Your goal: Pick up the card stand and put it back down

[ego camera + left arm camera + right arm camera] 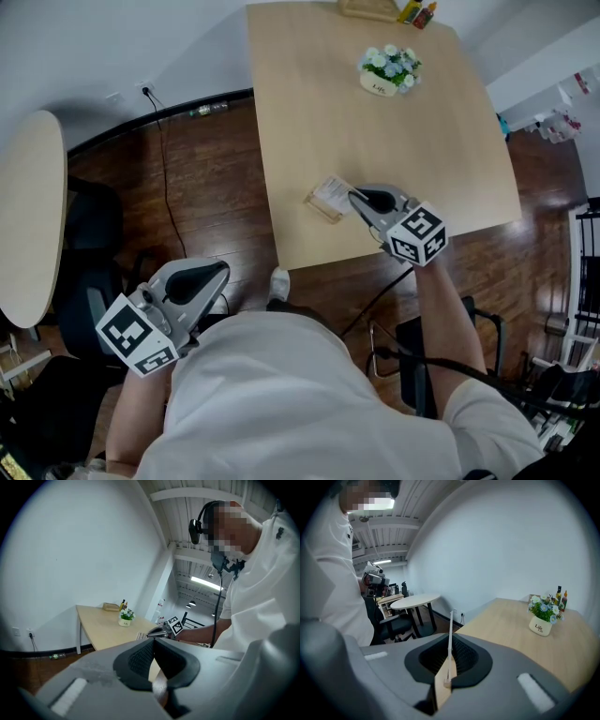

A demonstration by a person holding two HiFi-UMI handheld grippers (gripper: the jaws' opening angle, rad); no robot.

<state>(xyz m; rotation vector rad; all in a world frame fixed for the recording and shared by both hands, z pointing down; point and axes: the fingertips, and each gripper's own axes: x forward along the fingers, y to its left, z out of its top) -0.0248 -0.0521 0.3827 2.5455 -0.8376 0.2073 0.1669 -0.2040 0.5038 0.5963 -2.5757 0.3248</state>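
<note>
The card stand (328, 197), a clear sheet in a small wooden base, is at the front left of the light wooden table (375, 141). My right gripper (354, 199) is shut on it from the right. In the right gripper view the stand (449, 639) shows edge-on, pinched between the closed jaws of that gripper (450, 646). I cannot tell whether its base touches the table. My left gripper (217, 272) hangs low beside the person's body, off the table, and its jaws (153, 641) are shut with nothing between them.
A white pot of flowers (387, 70) stands near the table's far edge, with small bottles (417, 13) and a wooden holder behind it. A round table (28, 216) and a dark chair (84, 281) are at the left. A black cable (164, 178) lies on the wood floor.
</note>
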